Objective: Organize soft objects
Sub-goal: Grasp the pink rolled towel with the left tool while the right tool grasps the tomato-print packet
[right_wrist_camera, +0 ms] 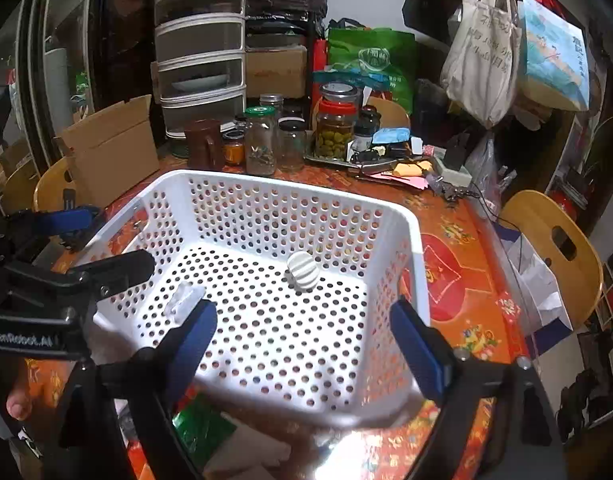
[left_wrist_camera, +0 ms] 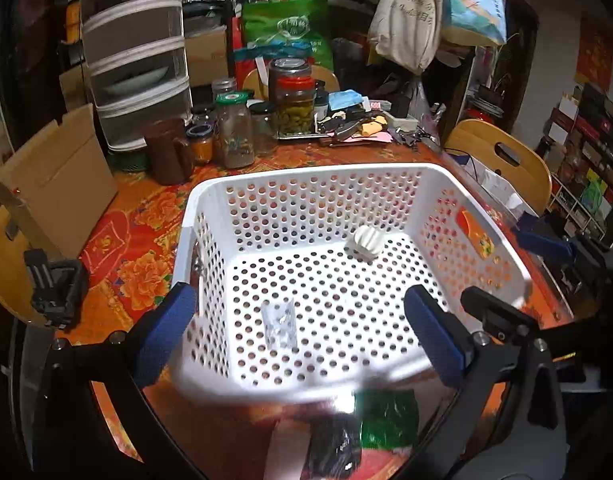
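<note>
Both the left gripper (left_wrist_camera: 302,324) and right gripper (right_wrist_camera: 306,340) are spread, empty, above the white basket (left_wrist_camera: 306,178). A pickup is judged next: the green packet (left_wrist_camera: 388,420), lower frame, must be grasped.

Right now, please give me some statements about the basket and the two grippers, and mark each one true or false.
1. The white basket holds a ribbed white object. True.
2. The left gripper is shut on that object. False: it is open and holds nothing.
3. A clear packet lies on the basket floor. True.
4. The right gripper is shut. False: it is open.
5. A green packet lies inside the basket. False: it lies outside, on the table.
</note>
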Available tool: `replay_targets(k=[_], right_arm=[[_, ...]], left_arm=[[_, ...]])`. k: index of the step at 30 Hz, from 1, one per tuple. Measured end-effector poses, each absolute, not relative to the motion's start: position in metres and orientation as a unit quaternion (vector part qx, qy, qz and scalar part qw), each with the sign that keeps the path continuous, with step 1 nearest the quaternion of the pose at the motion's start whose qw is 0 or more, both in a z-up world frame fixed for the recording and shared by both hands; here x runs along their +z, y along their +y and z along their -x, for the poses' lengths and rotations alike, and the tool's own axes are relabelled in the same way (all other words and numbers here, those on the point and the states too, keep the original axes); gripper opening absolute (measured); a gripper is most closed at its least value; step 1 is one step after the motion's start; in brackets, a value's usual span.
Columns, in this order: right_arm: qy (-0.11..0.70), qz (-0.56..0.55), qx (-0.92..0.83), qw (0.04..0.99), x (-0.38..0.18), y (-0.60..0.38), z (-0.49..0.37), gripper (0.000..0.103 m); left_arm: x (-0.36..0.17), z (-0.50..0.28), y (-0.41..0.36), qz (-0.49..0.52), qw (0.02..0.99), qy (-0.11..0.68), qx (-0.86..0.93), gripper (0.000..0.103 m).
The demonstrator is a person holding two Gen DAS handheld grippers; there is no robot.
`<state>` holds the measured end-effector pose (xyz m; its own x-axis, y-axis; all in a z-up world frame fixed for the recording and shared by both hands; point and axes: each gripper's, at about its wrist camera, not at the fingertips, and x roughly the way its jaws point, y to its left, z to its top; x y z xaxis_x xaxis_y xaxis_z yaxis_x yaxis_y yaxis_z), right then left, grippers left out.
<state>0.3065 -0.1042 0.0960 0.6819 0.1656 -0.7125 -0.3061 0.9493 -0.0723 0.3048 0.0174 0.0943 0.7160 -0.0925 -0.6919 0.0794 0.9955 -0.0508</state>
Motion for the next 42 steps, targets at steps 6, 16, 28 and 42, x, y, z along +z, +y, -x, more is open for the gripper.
replay_targets(k=[6,16,28,42], right_arm=[[0.353,0.094,0.131,0.922,0.103,-0.112,-0.273,0.094],[0.335,0.08,0.133,0.929,0.102,-0.13,-0.22,0.095],[0.339,0.056,0.137,0.929,0.064,-0.149,-0.166,0.095],[0.391,0.043,0.168,0.904,-0.006,-0.141,-0.16,0.094]], left_arm=[[0.104,-0.253,0.022,0.0,0.939,0.341,-0.039,0.103],[0.11,-0.164,0.038,0.01,0.955,0.296,-0.016,0.103],[0.067,-0.093,0.07,0.053,0.955,0.293,0.001,0.103],[-0.014,-0.133,0.073,0.061,0.929,0.365,-0.003,0.103]])
